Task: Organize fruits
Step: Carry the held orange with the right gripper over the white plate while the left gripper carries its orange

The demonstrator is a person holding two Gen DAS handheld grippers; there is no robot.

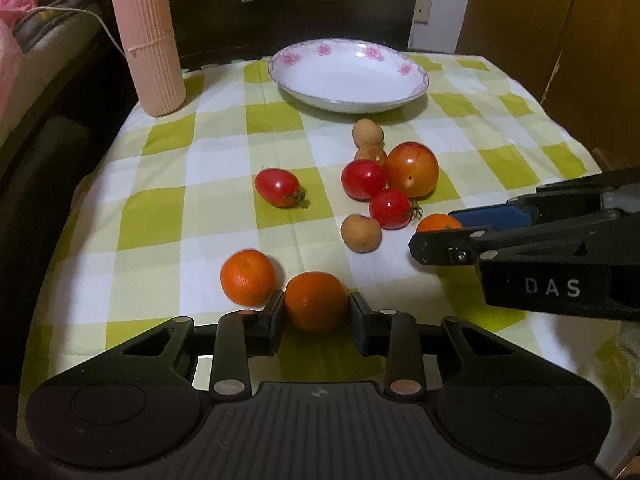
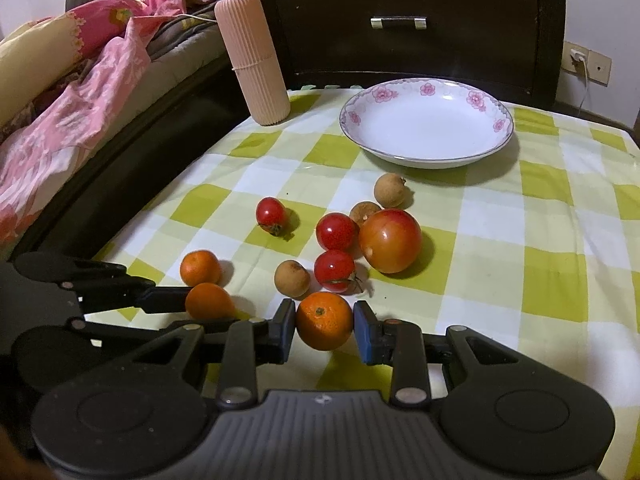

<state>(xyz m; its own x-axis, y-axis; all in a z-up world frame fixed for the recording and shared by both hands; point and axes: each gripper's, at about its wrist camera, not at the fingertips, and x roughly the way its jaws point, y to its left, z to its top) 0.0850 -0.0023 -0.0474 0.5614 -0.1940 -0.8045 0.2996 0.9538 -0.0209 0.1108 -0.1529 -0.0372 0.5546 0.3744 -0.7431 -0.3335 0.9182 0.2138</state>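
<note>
Left wrist view. The left gripper (image 1: pixel 316 312) is sitting low over the checked cloth (image 1: pixel 200 184), its pads (image 1: pixel 275 312) pressing either side of a small orange (image 1: pixel 316 302); fingers are clamped on it, fruit centred between them, resting on or just off the cloth (cannot tell which). A second loose orange (image 1: pixel 248 278) is lying just beside it to the left, nearly touching the left pad. The flowered plate (image 1: pixel 348 76) is lying straight ahead at the far side of the cloth, empty, with the cluster of cherry tomatoes (image 1: pixel 390 208), longans (image 1: pixel 361 233) and a larger tomato (image 1: pixel 412 169) between gripper and plate. The right gripper (image 1: pixel 440 236) is entering from the right, with another orange (image 1: pixel 438 223) at its tip. Readable writing: "DAS" on the right gripper's body. No other labels legible.

Right wrist view. The right gripper (image 2: pixel 325 322) is closed on its own orange (image 2: pixel 325 321), stem end facing the camera, blue pads (image 2: pixel 362 328) touching both flanks. The plate (image 2: pixel 426 124) is lying ahead and slightly right, well apart from the fingers. The left gripper (image 2: pixel 192 300) is showing at left, its orange (image 2: pixel 209 301) at the finger ends. The pink ribbed canister (image 2: pixel 253 58) is standing upright at the far left corner; no text visible on it.

Judgement: both hands are loaded; fruits being round, no long axis matters. The carry forward must be passing over the tomato cluster. Right hand is looking slightly nearer the plate.
</note>
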